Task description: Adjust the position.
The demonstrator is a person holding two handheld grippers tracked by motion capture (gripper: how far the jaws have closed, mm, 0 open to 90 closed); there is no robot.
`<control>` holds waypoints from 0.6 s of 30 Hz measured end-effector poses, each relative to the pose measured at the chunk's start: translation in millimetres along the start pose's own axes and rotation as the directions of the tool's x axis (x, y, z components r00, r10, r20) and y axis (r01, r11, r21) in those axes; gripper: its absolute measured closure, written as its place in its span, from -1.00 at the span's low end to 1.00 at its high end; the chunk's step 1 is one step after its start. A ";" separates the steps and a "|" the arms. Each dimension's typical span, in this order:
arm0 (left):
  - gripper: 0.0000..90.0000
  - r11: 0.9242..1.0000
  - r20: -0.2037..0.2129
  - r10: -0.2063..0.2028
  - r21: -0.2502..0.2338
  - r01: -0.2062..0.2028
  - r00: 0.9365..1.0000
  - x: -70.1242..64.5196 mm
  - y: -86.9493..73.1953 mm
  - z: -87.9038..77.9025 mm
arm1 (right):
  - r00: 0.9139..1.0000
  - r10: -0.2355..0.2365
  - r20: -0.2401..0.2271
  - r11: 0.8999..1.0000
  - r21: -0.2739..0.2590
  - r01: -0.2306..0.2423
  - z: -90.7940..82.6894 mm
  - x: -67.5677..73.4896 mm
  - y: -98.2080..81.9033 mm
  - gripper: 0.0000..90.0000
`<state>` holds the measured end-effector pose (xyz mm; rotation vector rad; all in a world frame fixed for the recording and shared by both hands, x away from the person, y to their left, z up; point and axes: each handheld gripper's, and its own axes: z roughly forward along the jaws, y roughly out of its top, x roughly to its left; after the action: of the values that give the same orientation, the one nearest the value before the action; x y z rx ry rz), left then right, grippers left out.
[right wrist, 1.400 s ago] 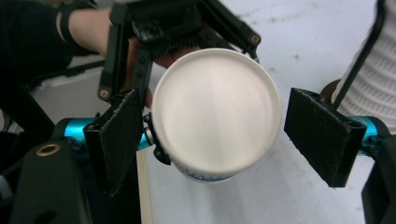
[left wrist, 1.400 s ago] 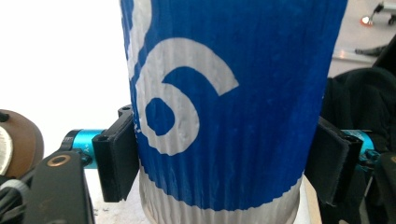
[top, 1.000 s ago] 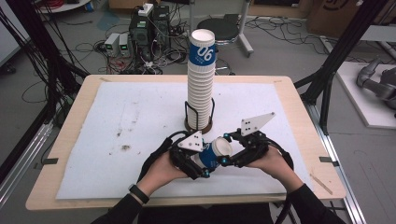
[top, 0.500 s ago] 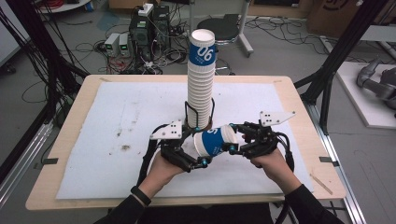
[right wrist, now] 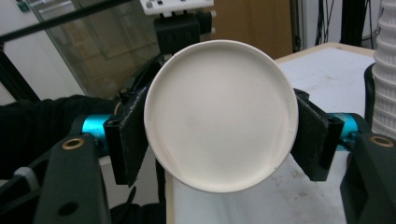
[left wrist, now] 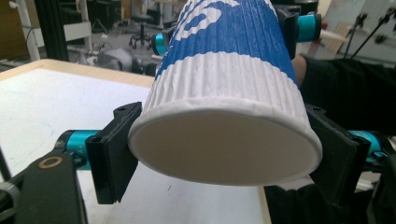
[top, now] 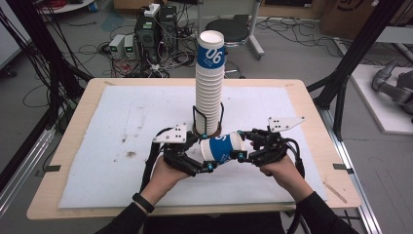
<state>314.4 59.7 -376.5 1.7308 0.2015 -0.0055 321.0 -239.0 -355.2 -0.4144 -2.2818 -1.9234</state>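
The paper cup (top: 223, 147) lay on its side in mid-air between the two grippers, just in front of the tall stack of cups (top: 210, 83) at the middle of the table (top: 97, 126); the left gripper (top: 202, 165) sat at about eight o'clock of the cup, the right gripper (top: 245, 152) at about three o'clock. In the left gripper view the jaws had just been closing, and their pads (left wrist: 114, 151) pressed either side of the cup (left wrist: 224, 102) at one end; in the right gripper view the jaws had just been easing apart a little, yet their pads (right wrist: 128, 140) were touching the flanks of the cup (right wrist: 219, 112) at the other end (a disc of pale paper faced the lens there; whether mouth or base I could not tell). So both pairs of jaws were clamped on the one cup; this looked like a hand-over or a pulling-apart of nested cups, with the stack in its black wire holder (top: 197, 119) at twelve o'clock of the hands. By my reading the step in hand was the transfer of grip; the next move called for one gripper to let go cleanly while the other kept firm, gentle pressure, since ribbed paper crushes easily; then the cup would want turning upright and lining up with the stack's top, which stood high above the hands.
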 end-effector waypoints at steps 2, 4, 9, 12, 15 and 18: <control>-0.55 1.000 -0.005 0.009 0.028 -0.009 1.000 0.3 1.7 -0.6 | 0.999 -0.011 0.046 0.999 0.042 0.009 0.2 0.3 0.8 -0.54; -0.54 0.996 -0.001 0.022 0.089 -0.022 1.000 0.6 3.9 -1.0 | 0.998 -0.036 0.055 0.996 0.080 0.032 -1.1 -0.1 2.4 -0.55; -0.54 0.978 -0.011 0.070 0.197 -0.066 0.997 -1.6 9.2 -0.4 | 0.993 -0.093 0.072 0.982 0.171 0.079 -3.7 3.2 6.0 -0.55; -0.54 0.950 -0.017 0.106 0.296 -0.096 0.994 -3.4 13.4 2.1 | 0.983 -0.174 0.062 0.946 0.289 0.149 2.1 9.1 7.6 -0.55; -0.54 0.938 -0.023 0.122 0.328 -0.108 0.992 -5.1 13.5 4.1 | 0.978 -0.197 0.067 0.931 0.326 0.166 8.6 12.8 6.5 -0.55; -0.54 0.938 -0.019 0.124 0.329 -0.111 0.992 -5.2 13.5 4.9 | 0.978 -0.197 0.070 0.919 0.362 0.160 13.4 11.1 3.1 -0.55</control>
<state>311.7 52.2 -363.6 2.0743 0.1304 0.0877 312.3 -224.0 -351.7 -0.2756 -2.7500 -1.5360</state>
